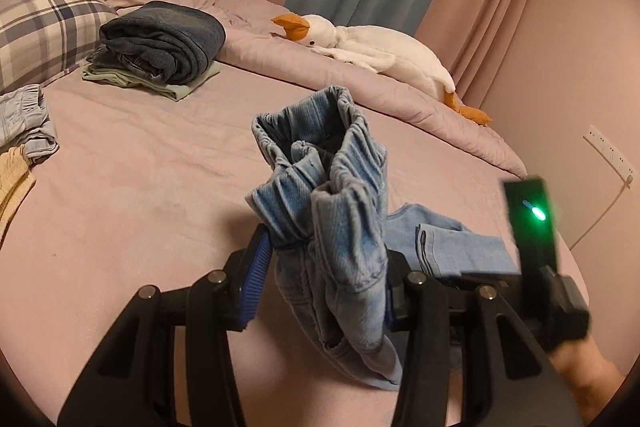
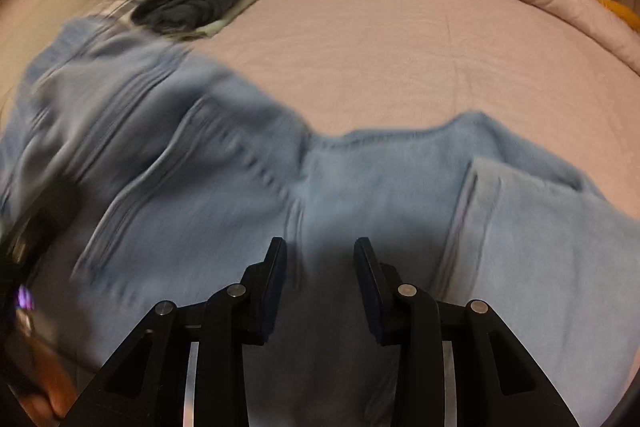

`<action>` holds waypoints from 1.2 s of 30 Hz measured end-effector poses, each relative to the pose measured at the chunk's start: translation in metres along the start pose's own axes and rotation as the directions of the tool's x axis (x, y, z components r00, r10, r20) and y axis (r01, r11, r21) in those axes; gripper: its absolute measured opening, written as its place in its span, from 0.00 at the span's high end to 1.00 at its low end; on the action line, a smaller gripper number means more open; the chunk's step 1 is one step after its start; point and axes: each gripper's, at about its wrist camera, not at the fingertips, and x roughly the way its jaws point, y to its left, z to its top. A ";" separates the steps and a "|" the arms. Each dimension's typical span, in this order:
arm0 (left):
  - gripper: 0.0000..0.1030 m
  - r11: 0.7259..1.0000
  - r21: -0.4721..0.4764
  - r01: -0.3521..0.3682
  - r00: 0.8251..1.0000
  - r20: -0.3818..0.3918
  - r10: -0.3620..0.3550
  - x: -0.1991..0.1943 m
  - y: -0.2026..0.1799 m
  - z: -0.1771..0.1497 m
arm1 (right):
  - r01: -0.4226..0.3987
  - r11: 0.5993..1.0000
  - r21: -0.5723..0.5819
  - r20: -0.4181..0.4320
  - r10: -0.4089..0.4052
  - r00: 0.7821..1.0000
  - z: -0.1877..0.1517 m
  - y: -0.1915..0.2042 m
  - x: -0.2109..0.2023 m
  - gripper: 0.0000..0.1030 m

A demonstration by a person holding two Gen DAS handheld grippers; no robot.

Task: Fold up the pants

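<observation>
I hold the waistband end of the light blue pants (image 1: 320, 195) in my left hand-held gripper (image 1: 320, 267). Its jaws are closed on a thick bunch of the fabric, and the elastic waist stands up above them like an open mouth, lifted off the bed (image 1: 140, 187). The rest of the pants hangs down from this grip and goes to my right side, where the legs lie flat on the sheet.

My right hand-held gripper (image 2: 320, 267) hovers directly above the leg part of the pants (image 2: 240, 195). Its jaws stand apart and nothing is between them; the pads do not press on the fabric. The right wrist view is blurred, so I cannot tell if the tips touch the cloth or are only near to it.

The relation that matters, I think, is this: the long axis of the pants runs from the raised waist at my left hand across to the leg ends at the right, near the front edge of the bed. The right hand is the nearer one to the legs, so it should take the cloth just below it, and then the two ends can be brought together.

The folded dark clothes (image 1: 164, 43) and the plush goose (image 1: 380, 47) lie well apart, toward the far edge.
</observation>
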 end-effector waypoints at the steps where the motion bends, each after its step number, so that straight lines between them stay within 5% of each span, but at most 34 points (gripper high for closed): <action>1: 0.56 1.000 -0.001 0.000 1.000 -0.001 0.000 -0.001 -0.001 -0.001 | -0.010 1.000 -0.015 -0.004 0.010 1.000 -0.007 0.004 -0.004 0.63; 10: 0.57 0.999 0.034 0.019 1.000 -0.016 -0.019 0.003 -0.021 -0.004 | 0.038 0.993 -0.110 -0.045 -0.044 0.998 -0.039 0.020 -0.003 0.63; 14: 0.57 0.998 0.060 0.027 1.000 -0.014 -0.026 0.001 -0.031 0.000 | -0.075 0.997 -0.001 -0.027 0.075 0.997 -0.042 0.000 -0.013 0.63; 18: 0.57 0.994 0.101 0.037 0.999 -0.017 -0.035 0.000 -0.045 0.001 | -0.204 0.961 0.189 0.051 0.198 0.979 -0.055 -0.036 -0.032 0.63; 20: 0.57 0.990 0.138 0.038 0.999 -0.017 -0.035 -0.001 -0.056 0.000 | -0.283 0.918 0.279 0.113 0.261 0.959 -0.061 -0.060 -0.040 0.63; 25: 0.57 0.970 0.241 0.040 0.999 -0.024 -0.035 0.002 -0.084 -0.003 | -0.467 0.726 0.505 0.297 0.361 0.884 -0.073 -0.120 -0.050 0.60; 28: 0.57 0.953 0.296 0.061 0.997 -0.061 -0.045 0.013 -0.100 -0.008 | -0.596 0.574 0.562 0.401 0.441 0.803 -0.083 -0.141 -0.048 0.51; 33: 0.60 0.917 0.385 0.107 0.987 -0.156 -0.050 0.042 -0.131 -0.027 | -0.698 0.426 0.575 0.498 0.495 0.712 -0.094 -0.146 -0.043 0.43; 34: 0.60 0.912 0.397 0.104 0.986 -0.160 -0.043 0.047 -0.133 -0.030 | -0.710 0.402 0.578 0.505 0.508 0.698 -0.095 -0.149 -0.042 0.40; 36: 0.56 0.905 0.414 0.099 0.984 -0.178 -0.026 0.056 -0.139 -0.035 | -0.691 0.399 0.603 0.472 0.519 0.712 -0.092 -0.155 -0.037 0.39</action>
